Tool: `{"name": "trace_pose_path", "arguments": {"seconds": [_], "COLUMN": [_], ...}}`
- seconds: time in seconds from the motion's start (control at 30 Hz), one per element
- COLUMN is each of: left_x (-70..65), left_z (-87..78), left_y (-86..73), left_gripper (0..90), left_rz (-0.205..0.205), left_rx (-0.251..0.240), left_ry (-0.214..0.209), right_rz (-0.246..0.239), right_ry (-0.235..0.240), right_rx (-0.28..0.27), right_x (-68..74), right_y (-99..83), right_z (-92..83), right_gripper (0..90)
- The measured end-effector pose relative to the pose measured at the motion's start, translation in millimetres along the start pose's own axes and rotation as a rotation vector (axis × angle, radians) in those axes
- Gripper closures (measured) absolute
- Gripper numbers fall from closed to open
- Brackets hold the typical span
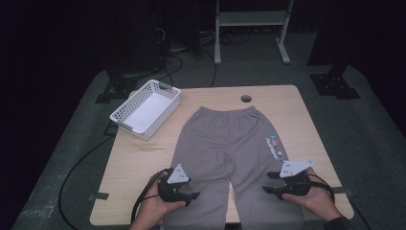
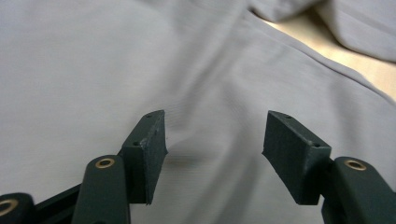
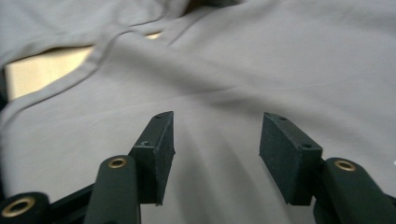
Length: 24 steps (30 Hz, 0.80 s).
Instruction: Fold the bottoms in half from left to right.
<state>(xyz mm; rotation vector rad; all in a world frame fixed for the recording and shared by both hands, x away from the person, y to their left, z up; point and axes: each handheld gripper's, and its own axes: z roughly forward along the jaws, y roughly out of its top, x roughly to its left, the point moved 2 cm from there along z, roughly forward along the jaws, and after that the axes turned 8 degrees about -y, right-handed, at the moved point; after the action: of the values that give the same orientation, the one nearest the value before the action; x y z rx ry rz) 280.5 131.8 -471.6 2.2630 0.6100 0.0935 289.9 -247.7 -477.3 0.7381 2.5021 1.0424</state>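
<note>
A pair of grey trousers (image 1: 230, 158) lies flat on the light wooden worktop (image 1: 143, 153), waistband at the far side, both legs running toward me and hanging over the near edge. My left gripper (image 1: 191, 196) sits at the near left, over the outer side of the left leg. My right gripper (image 1: 268, 182) sits at the near right, over the right leg. Each gripper view looks along parted black jaws at smooth grey cloth, with nothing pinched between the pads, so both grippers are open. I judge I am at the point of taking hold of the leg ends to begin a fold. Next, each gripper must drop onto its leg and close on the fabric. A white slotted basket (image 1: 146, 109) stands at the far left.
</note>
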Motion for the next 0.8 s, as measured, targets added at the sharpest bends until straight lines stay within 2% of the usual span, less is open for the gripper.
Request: {"name": "trace_pose_path", "arguments": {"seconds": [0.17,0.2,0.27,0.37,0.47,0.53,0.73,0.8], "left_x": [17.1,17.1,28.6,37.6,46.0,50.5,59.4,61.1], "left_z": [-12.1,-12.1,-17.6,-20.9,-24.8,-26.7,-26.8,-26.0], "left_y": [-0.2,-0.2,-2.2,-5.3,-9.1,-11.7,-21.8,-23.8], "left_gripper": [37.2,37.4,39.1,38.3,37.3,37.9,39.4,38.4], "left_rz": [-0.04,-0.04,-0.068,-0.101,-0.128,-0.145,-0.201,-0.221], "left_rx": [-0.04,-0.04,-0.063,-0.07,-0.085,-0.091,-0.096,-0.104], "left_ry": [0.075,0.075,0.101,0.125,0.146,0.15,0.151,0.148], "right_rz": [0.017,0.025,0.036,0.054,0.055,0.057,0.117,0.12], "right_ry": [-0.066,-0.077,-0.095,-0.122,-0.142,-0.138,-0.119,-0.114], "right_rx": [-0.01,-0.012,-0.009,-0.004,0.023,0.038,0.012,-0.001], "right_x": [-10.4,-12.2,-16.3,-20.7,-22.7,-23.1,-25.6,-26.7], "right_y": [1.5,1.5,1.2,-0.5,-2.7,-4.1,-9.3,-11.2], "right_z": [5.4,6.4,8.8,13.8,17.5,18.7,19.5,19.4], "right_gripper": [43.0,42.9,42.2,41.8,40.7,40.5,38.1,37.6]}}
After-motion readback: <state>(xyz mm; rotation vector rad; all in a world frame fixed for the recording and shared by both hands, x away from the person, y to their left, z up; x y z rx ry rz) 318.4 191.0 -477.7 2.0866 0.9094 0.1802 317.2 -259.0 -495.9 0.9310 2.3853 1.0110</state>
